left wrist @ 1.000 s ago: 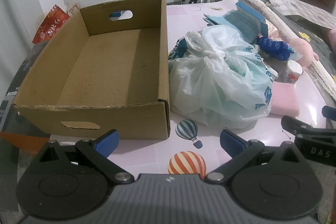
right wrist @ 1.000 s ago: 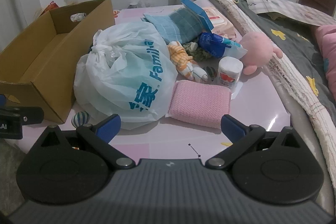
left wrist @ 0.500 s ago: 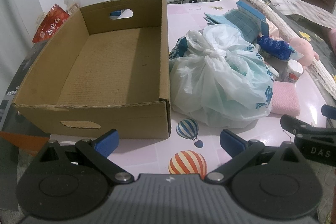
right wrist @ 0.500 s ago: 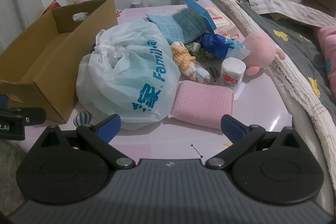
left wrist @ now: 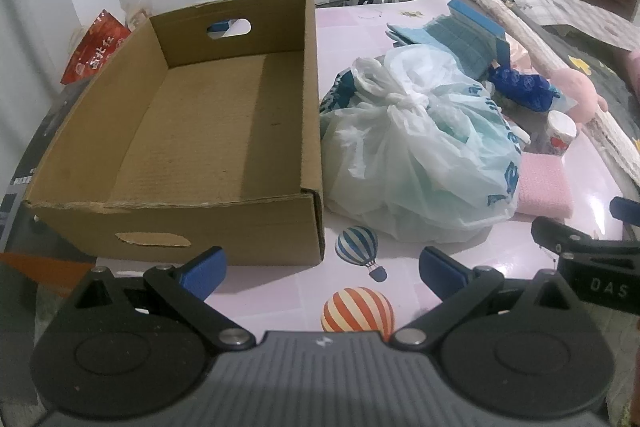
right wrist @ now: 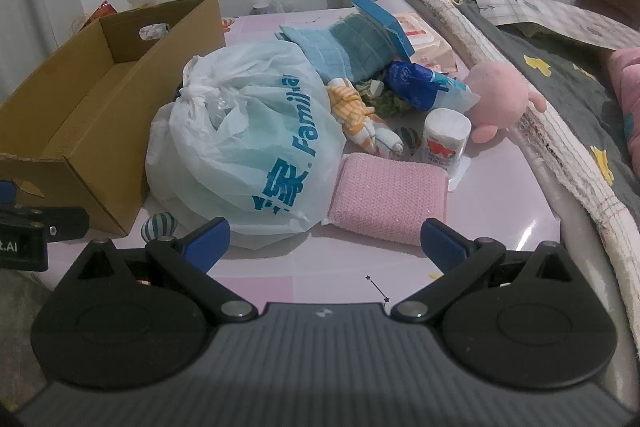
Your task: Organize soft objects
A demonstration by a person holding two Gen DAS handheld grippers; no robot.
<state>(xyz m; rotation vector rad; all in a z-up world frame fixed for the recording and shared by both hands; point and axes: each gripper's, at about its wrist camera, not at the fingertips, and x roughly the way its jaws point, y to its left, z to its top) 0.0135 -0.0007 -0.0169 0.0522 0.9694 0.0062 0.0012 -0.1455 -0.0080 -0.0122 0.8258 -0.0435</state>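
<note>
My left gripper (left wrist: 322,265) hovers low over the pink table (left wrist: 400,259), jaws spread wide and empty, touching nothing. Just ahead of its left finger stands the cardboard box (left wrist: 208,235), open-topped with nothing inside. Ahead to the right, touching the box's side wall, lies the knotted white plastic bag (left wrist: 420,163).

My right gripper (right wrist: 324,241) is also wide open and empty, held above the table edge. Directly in front of it, between its fingertips, sit the plastic bag on the left and the pink sponge pad (right wrist: 388,193) on the right, the two touching.

Behind the pad stands a small white roll (right wrist: 446,139), and past that a pink plush toy (right wrist: 498,93) leans against the rolled bedding (right wrist: 560,131). A striped yellow cloth (right wrist: 356,115), a blue packet (right wrist: 416,85) and folded teal towels (right wrist: 344,47) pile up behind the bag. The bag blocks the straight path from these soft things to the box.
</note>
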